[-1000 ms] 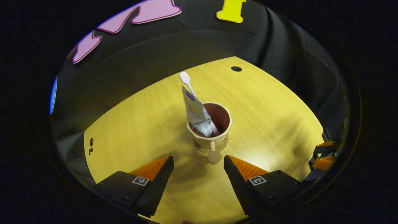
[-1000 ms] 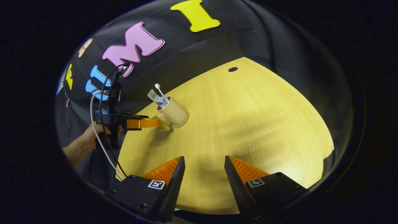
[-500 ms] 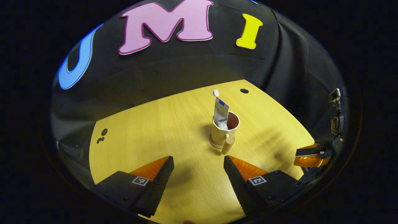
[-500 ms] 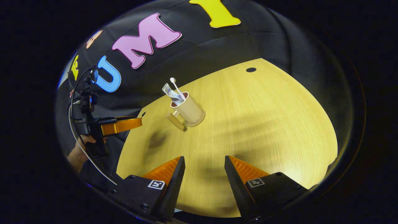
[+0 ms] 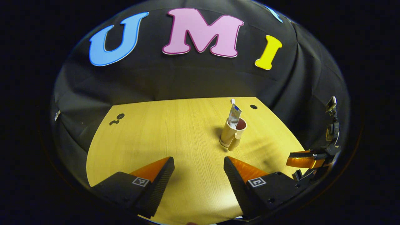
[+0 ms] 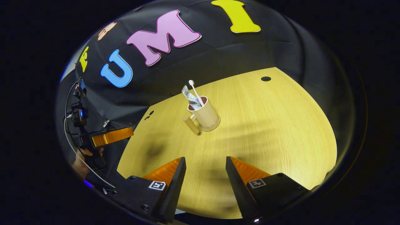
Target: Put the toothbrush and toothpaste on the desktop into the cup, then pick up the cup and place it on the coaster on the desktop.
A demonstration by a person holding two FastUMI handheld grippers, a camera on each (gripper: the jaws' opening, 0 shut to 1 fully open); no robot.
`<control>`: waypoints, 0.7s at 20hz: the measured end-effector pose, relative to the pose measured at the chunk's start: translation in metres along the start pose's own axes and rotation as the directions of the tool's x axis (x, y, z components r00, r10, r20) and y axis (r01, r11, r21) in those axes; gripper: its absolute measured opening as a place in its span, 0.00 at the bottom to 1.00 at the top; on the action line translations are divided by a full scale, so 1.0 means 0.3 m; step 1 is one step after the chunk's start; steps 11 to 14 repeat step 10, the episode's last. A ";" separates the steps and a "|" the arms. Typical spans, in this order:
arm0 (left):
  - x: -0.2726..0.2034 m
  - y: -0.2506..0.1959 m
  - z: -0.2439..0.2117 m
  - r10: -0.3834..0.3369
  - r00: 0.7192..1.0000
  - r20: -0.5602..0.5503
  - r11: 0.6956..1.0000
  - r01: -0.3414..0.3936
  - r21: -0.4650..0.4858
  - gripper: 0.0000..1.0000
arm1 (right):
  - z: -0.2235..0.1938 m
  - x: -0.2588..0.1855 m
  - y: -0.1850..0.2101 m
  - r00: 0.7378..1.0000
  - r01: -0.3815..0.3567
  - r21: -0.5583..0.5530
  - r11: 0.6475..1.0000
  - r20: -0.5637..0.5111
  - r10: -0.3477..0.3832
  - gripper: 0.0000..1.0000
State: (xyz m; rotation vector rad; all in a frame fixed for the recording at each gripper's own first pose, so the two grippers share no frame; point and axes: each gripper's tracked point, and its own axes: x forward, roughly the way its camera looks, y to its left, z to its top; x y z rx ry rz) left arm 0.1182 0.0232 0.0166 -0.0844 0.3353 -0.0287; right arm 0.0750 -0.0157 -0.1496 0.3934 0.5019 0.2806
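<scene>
Both grippers hang open and hold nothing: our left gripper [image 5: 198,175] and our right gripper [image 6: 206,175], each near the table's front edge. We see the cup [image 6: 206,115] upright on the coaster [image 6: 215,126], toward the far edge of the table [image 6: 265,131], with the toothbrush [image 6: 194,89] and toothpaste [image 6: 189,97] standing in it. It lies ahead of both grippers, well apart, its handle [image 6: 191,124] pointing toward the left one. We judge the task finished.
</scene>
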 end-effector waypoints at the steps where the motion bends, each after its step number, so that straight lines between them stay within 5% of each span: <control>1: -0.016 0.005 -0.015 0.004 1.000 0.009 1.000 -0.004 -0.013 0.98 | 0.001 -0.001 0.011 1.000 -0.002 -0.007 1.000 0.000 0.002 0.80; 14: -0.116 0.085 -0.172 0.048 0.998 0.028 0.995 -0.045 -0.084 0.98 | 0.000 -0.019 0.112 1.000 -0.026 -0.023 0.999 0.005 0.026 0.80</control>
